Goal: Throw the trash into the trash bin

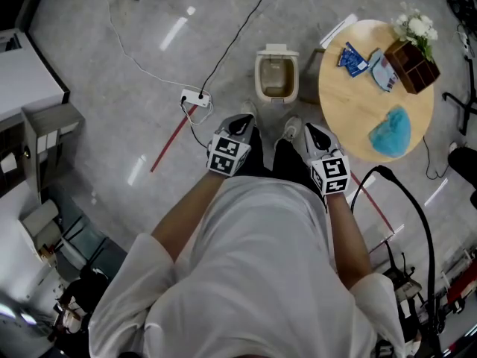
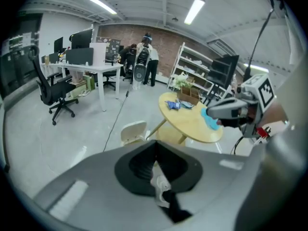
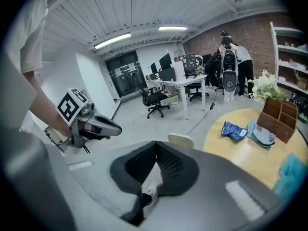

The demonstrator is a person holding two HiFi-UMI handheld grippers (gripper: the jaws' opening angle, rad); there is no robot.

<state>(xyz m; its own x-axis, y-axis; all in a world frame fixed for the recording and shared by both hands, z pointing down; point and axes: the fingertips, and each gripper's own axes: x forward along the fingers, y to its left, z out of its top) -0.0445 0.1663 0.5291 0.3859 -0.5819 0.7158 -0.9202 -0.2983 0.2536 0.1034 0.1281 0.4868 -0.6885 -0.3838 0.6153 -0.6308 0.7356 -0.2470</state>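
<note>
Your left gripper [image 1: 240, 125] and right gripper [image 1: 314, 134] are at the middle of the head view, each with its jaws pressed together on nothing. The trash bin [image 1: 276, 73] stands on the floor just above them. The blue wrapper [image 1: 352, 59] lies on the round surface [image 1: 350, 118] at upper right, near a wooden box [image 1: 412, 66] and a blue cloth [image 1: 391, 133].

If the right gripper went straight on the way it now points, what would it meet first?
Probably the trash bin, just beyond the shut fingers of the right gripper; depth is unclear, so perhaps the floor beside it.
</note>
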